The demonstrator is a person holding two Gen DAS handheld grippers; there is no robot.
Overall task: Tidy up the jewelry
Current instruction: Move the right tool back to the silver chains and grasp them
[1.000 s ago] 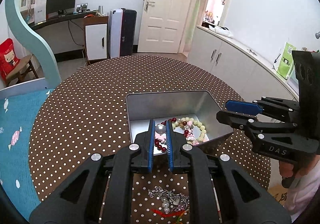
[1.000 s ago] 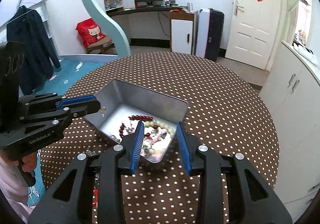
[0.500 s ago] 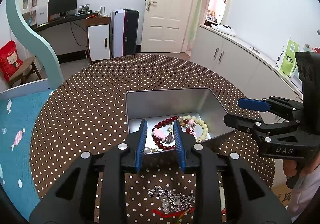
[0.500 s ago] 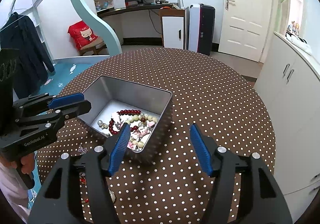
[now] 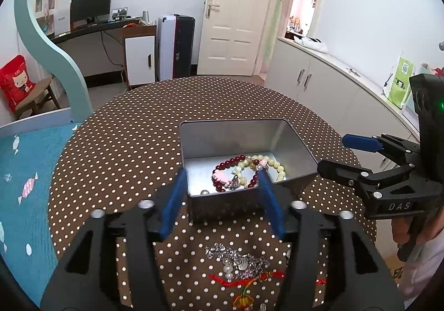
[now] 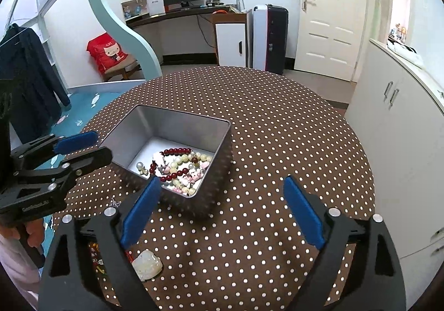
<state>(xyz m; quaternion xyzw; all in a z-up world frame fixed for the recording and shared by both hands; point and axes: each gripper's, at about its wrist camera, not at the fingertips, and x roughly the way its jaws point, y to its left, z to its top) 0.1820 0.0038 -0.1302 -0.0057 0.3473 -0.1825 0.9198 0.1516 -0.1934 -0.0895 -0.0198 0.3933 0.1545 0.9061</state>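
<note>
Left wrist view: honestly looks about halfway there, maybe a bit more.
Tin: open metal tin [image 5: 244,141] sits mid-table on the polka-dot table [image 5: 133,144], no lid anywhere in sight.
Already in: dark red bead bracelet [image 5: 227,165], pale bead bracelet [image 5: 273,165], some pink charms and a loose pearl, all lying on the tin floor.
Still out, near side: silvery chain tangle [image 5: 238,256] with red cord [image 5: 244,279] on the table, just in front of the tin and under the left gripper.
Still out, right view: pale stone pendant [image 6: 147,265] on the table beside the near left finger, well short of the tin.
Left gripper [image 5: 222,197]: jaws opening, nothing pinched, straddling the tin's near wall.
Right gripper [image 6: 222,205]: jaws opening too, spread wide, empty, just bare table between them.
My guess: the chain pile and the pendant are what's left, so at least two more pickups before it's tidy.
</note>
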